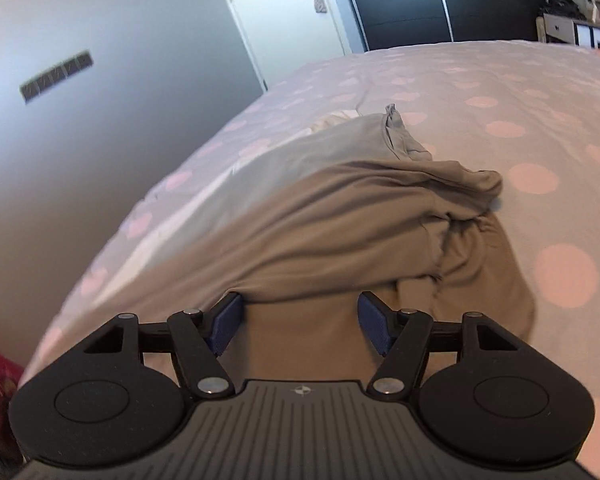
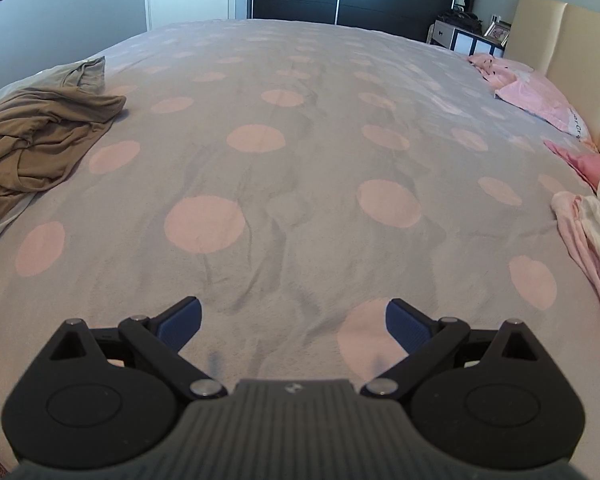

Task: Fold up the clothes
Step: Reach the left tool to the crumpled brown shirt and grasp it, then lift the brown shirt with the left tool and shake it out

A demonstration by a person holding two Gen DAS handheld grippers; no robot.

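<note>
A crumpled olive-brown garment lies near the left edge of the bed, bunched in thick folds; the right wrist view shows the same garment at far left. My left gripper hovers right over its near part, jaws open, blue pads apart, with a fold of the cloth lying between the tips and not pinched. My right gripper stands open above the bare bedspread, nothing between its fingers, well right of the garment.
The bedspread is grey with pink dots. A paler grey cloth lies behind the garment. Pink pillows and a padded headboard stand at right, and a pink-and-white clothes pile sits nearer. Beyond the bed are a dark wardrobe and a door.
</note>
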